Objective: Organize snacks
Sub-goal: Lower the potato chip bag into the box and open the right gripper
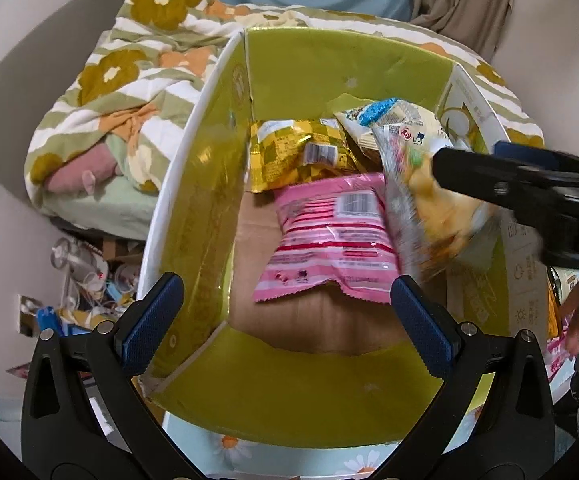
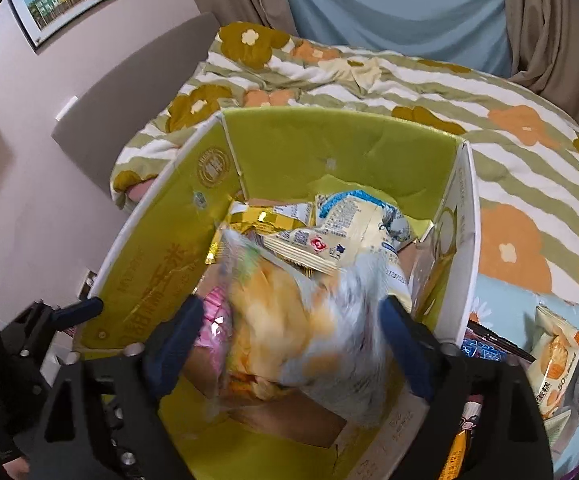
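While the right gripper (image 2: 289, 344) hangs over the open box (image 2: 329, 148), its two blue pads stand wide apart. A clear snack bag (image 2: 289, 320) with yellow bits inside sits between those pads. That bag looks blurry, and the pads do not seem to squeeze it. It tilts down into the box, over the near right part.

Lower in the box lie more snacks. A pink bag (image 1: 329, 236) lies flat on the brown bottom, just beside the clear bag. A gold bag (image 1: 289, 152) lies at the far end, and a pale bag with a blue top (image 1: 393, 116) leans next to it.

At the near left corner of the box, the left gripper (image 1: 285, 320) is wide apart too, with nothing held. One of its pads is outside the left wall and the other is inside.

The box sits on a bed with a flower blanket (image 2: 489, 120). More snack packs (image 2: 553, 364) lie on the bed to the right of the box.
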`<control>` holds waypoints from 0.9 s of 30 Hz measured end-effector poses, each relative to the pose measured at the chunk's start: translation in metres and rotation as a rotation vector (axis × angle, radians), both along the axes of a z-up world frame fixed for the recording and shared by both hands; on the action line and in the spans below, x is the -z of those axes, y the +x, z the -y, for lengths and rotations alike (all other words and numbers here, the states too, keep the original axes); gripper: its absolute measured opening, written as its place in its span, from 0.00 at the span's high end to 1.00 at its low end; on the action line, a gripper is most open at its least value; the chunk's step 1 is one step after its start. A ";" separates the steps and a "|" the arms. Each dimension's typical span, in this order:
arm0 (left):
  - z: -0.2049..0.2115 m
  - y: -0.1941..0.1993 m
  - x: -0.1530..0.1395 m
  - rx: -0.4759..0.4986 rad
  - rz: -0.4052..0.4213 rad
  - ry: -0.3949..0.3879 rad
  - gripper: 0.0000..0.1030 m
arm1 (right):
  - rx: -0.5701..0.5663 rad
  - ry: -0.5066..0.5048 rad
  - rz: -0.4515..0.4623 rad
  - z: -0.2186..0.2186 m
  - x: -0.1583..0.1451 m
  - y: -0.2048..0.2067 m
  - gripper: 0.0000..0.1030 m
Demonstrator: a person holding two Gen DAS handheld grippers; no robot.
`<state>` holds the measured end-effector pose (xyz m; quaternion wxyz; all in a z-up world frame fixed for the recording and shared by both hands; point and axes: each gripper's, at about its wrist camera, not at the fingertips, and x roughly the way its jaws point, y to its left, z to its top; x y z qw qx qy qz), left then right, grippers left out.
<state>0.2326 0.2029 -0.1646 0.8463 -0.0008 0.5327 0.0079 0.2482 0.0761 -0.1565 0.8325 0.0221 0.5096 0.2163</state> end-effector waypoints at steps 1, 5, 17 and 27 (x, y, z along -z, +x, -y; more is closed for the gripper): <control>0.000 -0.001 0.001 0.000 -0.001 -0.001 0.00 | 0.000 -0.002 0.011 0.001 -0.002 -0.002 0.00; 0.002 -0.003 0.001 0.000 -0.005 -0.009 0.00 | 0.011 0.008 0.046 0.009 -0.008 -0.008 0.00; 0.012 -0.008 -0.044 0.029 0.056 -0.016 0.00 | 0.042 0.055 0.082 0.033 -0.045 -0.027 0.00; 0.064 -0.007 -0.087 0.200 0.161 -0.045 0.00 | 0.216 0.018 0.185 0.090 -0.110 -0.077 0.00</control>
